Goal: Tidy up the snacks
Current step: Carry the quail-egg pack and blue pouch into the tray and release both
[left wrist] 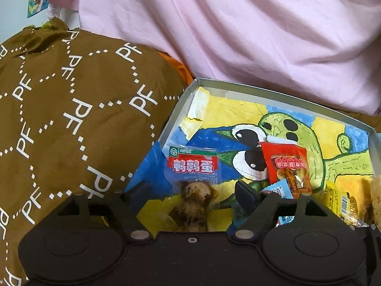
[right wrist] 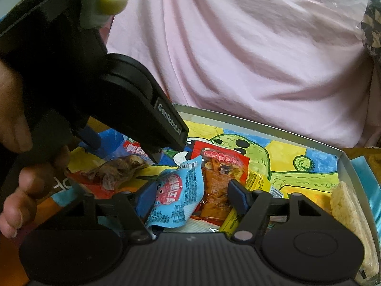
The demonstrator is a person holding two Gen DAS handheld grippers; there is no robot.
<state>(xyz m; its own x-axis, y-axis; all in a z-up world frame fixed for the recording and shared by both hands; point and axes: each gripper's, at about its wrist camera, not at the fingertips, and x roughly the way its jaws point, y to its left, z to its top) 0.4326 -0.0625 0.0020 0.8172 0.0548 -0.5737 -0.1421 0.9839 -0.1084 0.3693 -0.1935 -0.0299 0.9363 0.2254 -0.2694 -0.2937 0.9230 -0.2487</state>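
Note:
A shallow grey box (left wrist: 238,90) lined with a bright painted picture holds the snacks. In the left wrist view a clear quail-egg packet (left wrist: 193,166) with a red label lies on the lining between the fingers of my left gripper (left wrist: 191,191), which stands open, its pads clear of the packet. A red spicy snack packet (left wrist: 285,166) lies to its right. In the right wrist view my right gripper (right wrist: 191,199) is open over a crumpled blue packet (right wrist: 176,195) and the red-orange packet (right wrist: 219,181). The left gripper (right wrist: 123,150) hangs above the quail-egg packet (right wrist: 119,169).
A brown cloth printed with "PF" (left wrist: 71,119) bulges against the box's left side. A person in a pink shirt (left wrist: 238,35) sits just behind the box. Yellow packets (left wrist: 338,200) and a pale rice cracker (right wrist: 345,205) lie by the right wall. A hand (right wrist: 14,131) holds the left gripper.

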